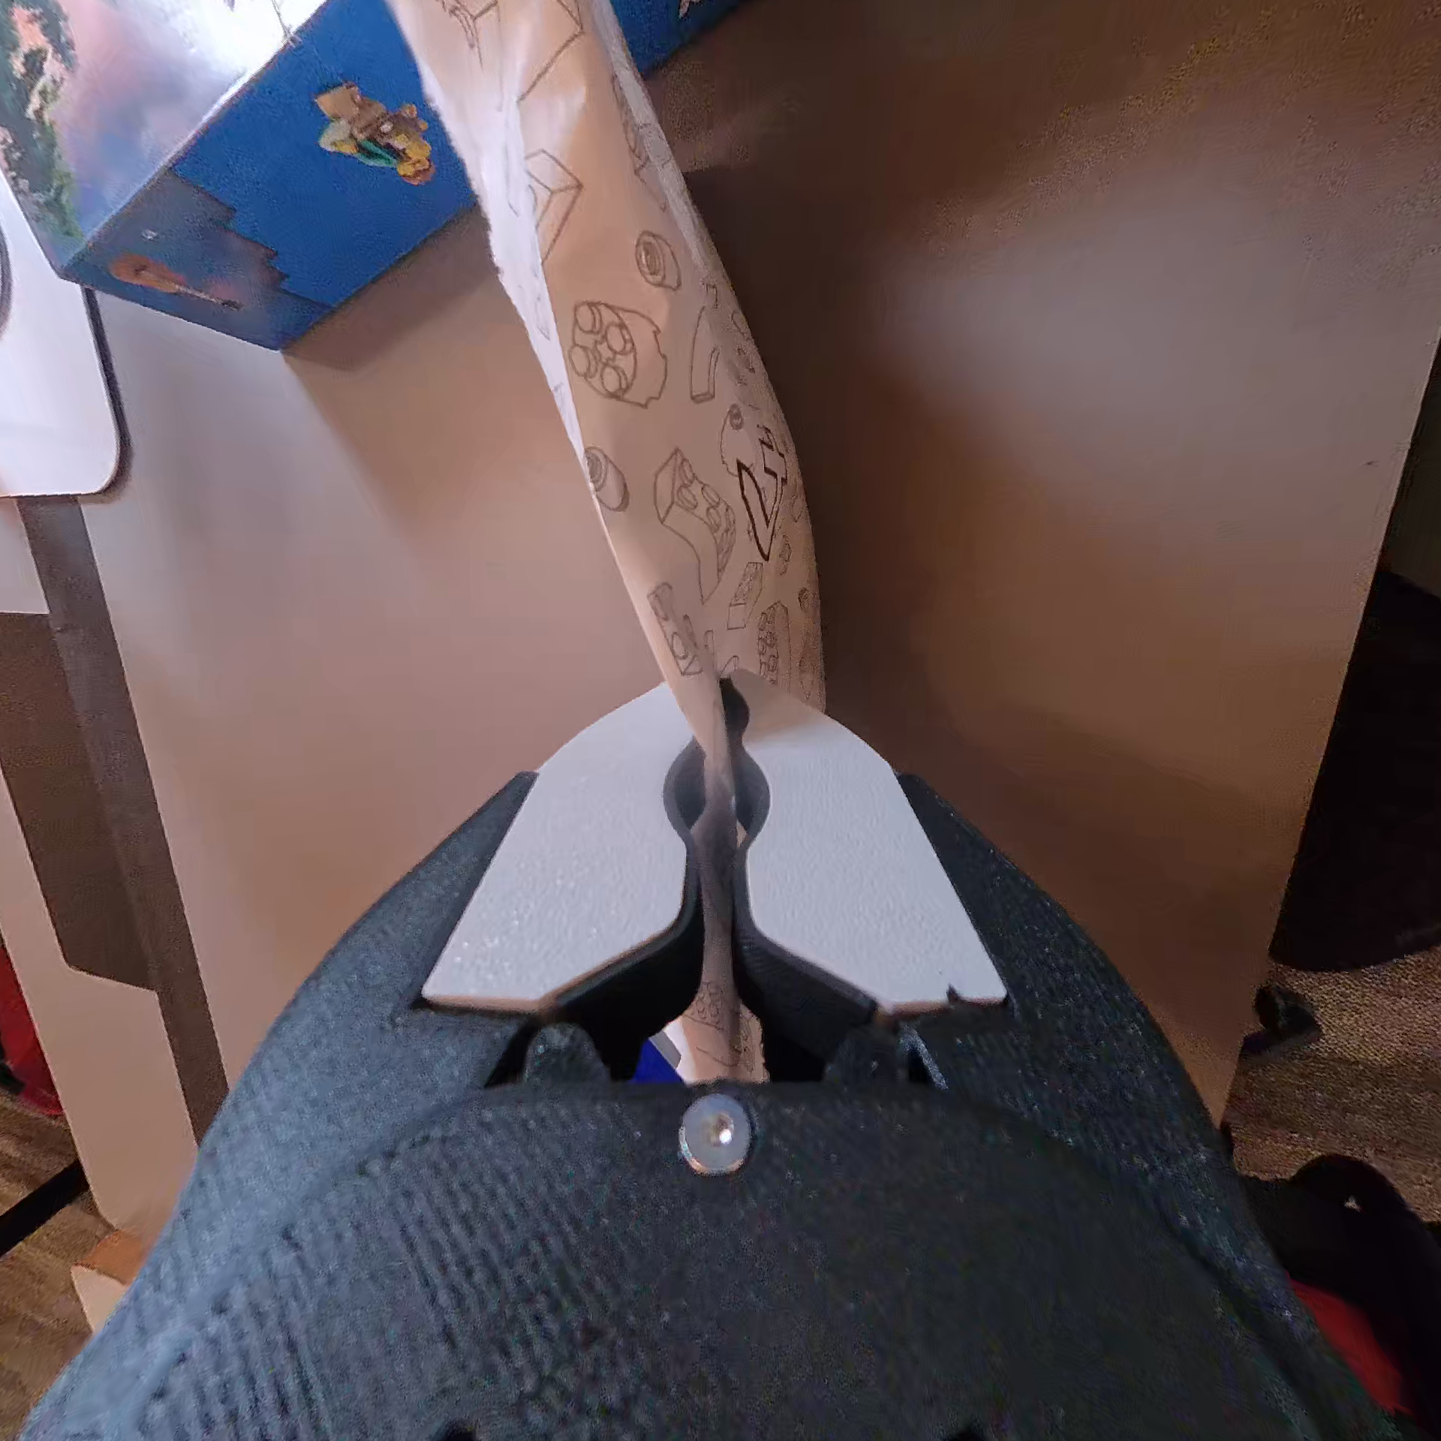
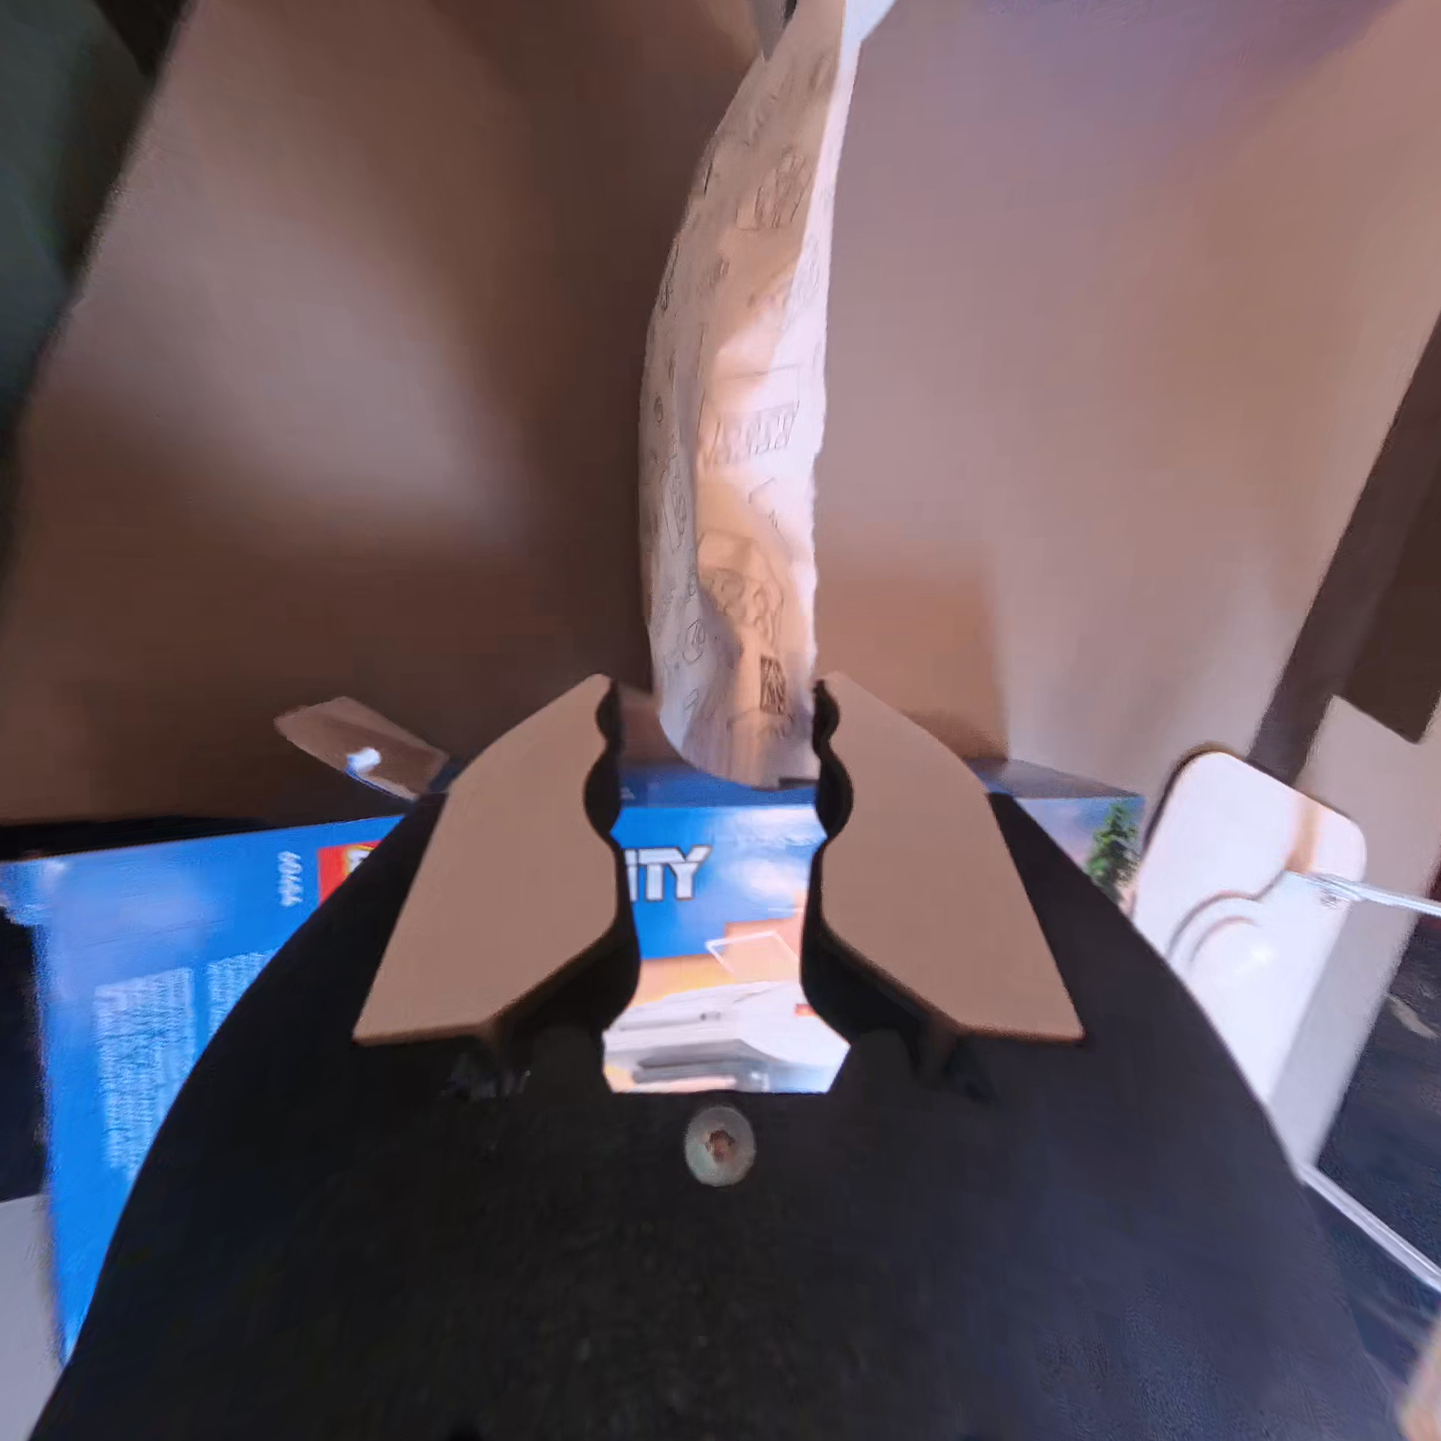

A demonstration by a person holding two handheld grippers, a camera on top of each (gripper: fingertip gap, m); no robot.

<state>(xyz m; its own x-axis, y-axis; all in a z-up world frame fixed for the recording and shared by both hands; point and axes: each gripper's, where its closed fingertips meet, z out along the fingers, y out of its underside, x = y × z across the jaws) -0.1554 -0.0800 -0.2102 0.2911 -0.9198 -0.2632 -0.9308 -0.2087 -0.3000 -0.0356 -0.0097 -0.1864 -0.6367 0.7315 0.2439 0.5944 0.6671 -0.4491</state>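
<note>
We see warm, dim indoor light, heavy wide-angle bending at the edges, and motion blur smearing the right wrist view.

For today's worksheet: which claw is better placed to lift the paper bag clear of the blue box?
Left claw: shut on the paper bag. Right claw is open above the blue box.

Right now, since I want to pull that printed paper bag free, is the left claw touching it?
Touching. The left wrist view shows the left claw shut on the printed paper bag, both fingers pinching its edge with no gap.
</note>
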